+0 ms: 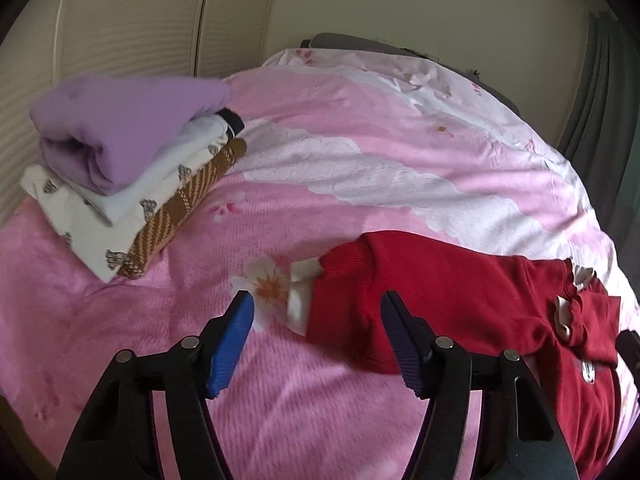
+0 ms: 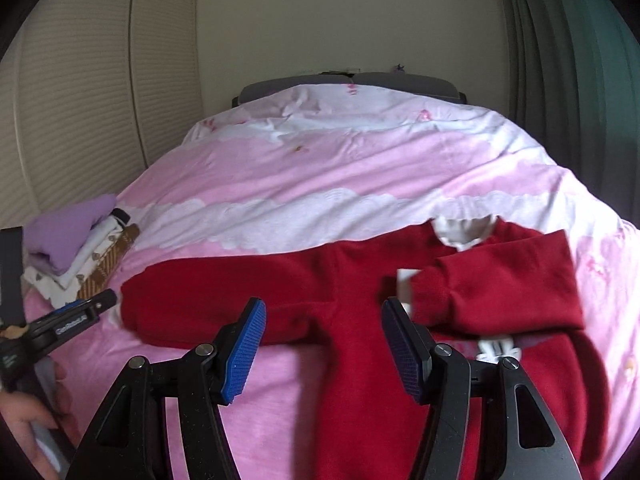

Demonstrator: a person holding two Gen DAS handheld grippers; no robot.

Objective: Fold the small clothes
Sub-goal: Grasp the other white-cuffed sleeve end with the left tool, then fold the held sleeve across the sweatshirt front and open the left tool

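A small red sweater (image 2: 352, 288) with a white collar lies spread on the pink bedspread (image 2: 320, 168). Its right sleeve (image 2: 500, 280) is folded in over the chest; its left sleeve (image 1: 380, 280) stretches out flat, ending in a white cuff (image 1: 300, 292). My left gripper (image 1: 316, 312) is open and empty, hovering just above that cuff; it also shows in the right wrist view (image 2: 108, 300). My right gripper (image 2: 324, 316) is open and empty over the sweater's body.
A stack of folded clothes (image 1: 124, 184), purple on top, white patterned and brown knit below, sits on the bed's left side. Louvred closet doors (image 2: 80, 100) stand beyond. A grey headboard (image 2: 348, 82) is at the far end, a dark curtain (image 2: 568, 80) at the right.
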